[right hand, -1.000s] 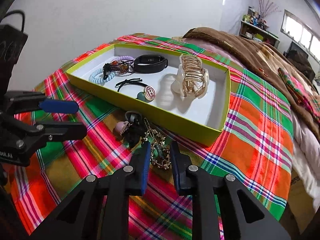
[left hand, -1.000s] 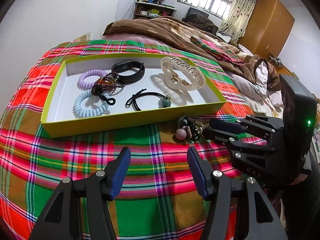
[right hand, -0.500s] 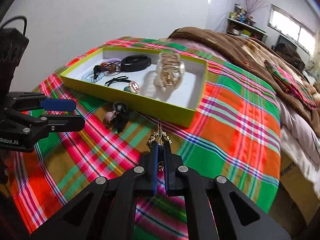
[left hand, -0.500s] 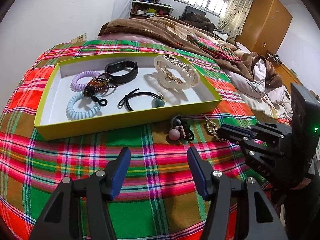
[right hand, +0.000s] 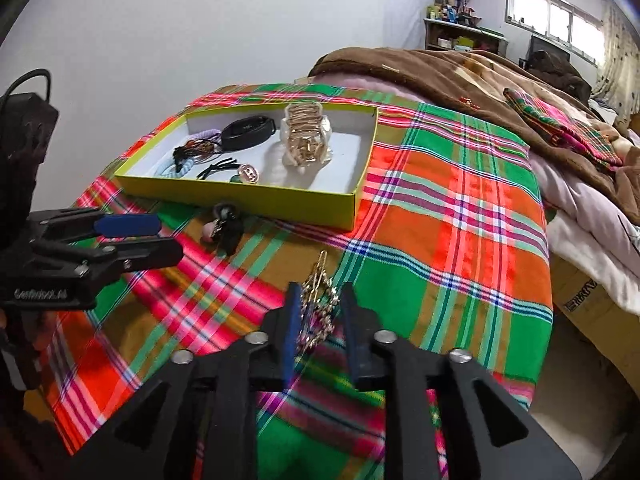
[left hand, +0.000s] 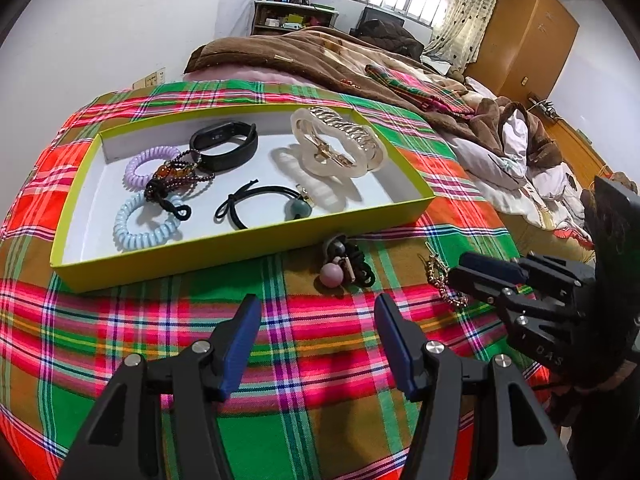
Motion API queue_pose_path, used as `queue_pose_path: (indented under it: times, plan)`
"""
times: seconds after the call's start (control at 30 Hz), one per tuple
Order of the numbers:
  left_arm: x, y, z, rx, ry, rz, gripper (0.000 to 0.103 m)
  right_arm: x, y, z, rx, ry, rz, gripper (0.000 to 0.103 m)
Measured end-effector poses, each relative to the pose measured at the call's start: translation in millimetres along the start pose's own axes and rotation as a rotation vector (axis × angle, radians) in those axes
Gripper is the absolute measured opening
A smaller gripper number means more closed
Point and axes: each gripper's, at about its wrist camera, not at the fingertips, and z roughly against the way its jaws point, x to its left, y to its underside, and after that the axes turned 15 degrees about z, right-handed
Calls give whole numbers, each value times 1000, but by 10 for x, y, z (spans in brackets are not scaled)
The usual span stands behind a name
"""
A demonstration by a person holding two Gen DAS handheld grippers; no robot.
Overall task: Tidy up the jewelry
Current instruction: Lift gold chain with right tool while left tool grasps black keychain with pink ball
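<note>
A yellow-green tray (left hand: 240, 248) (right hand: 240, 196) with a white floor lies on the plaid cloth. In it are a black band (left hand: 224, 144), a clear and gold hair claw (left hand: 336, 148), two spiral ties, a beaded bracelet and a black hair tie. In front of the tray lies a dark hair tie with a pink ball (left hand: 344, 264) (right hand: 226, 228). A gold chain piece (right hand: 318, 280) (left hand: 434, 268) lies on the cloth between the fingers of my right gripper (right hand: 320, 292) (left hand: 460, 268), whose jaws are opening, with gaps at both pads. My left gripper (left hand: 316, 308) (right hand: 160, 236) is open over bare cloth.
The plaid cloth (left hand: 320, 380) covers the near end of a bed and drops off at its right edge (right hand: 548, 280). A brown blanket (left hand: 304, 52) and rumpled bedding lie beyond the tray. A white wall stands to the left.
The right gripper closed on the gold chain piece, dragged it right, away from the pink-ball hair tie, and its jaws have now parted again. The left gripper has stayed put.
</note>
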Motion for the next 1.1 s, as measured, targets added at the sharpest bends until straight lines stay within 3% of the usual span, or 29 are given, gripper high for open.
queue_pose_path:
  times: [0.4, 0.93, 1.1]
  plan:
    - [-62, -36, -58, 11, -3, -3, 61, 74, -7, -105, 31, 41, 26, 26]
    - [-215, -116, -231, 40, 3, -23, 63, 12, 27, 18, -7, 68, -11, 21]
    - [-257, -122, -309, 35, -27, -26, 63, 7, 35, 70, -16, 67, -13, 21]
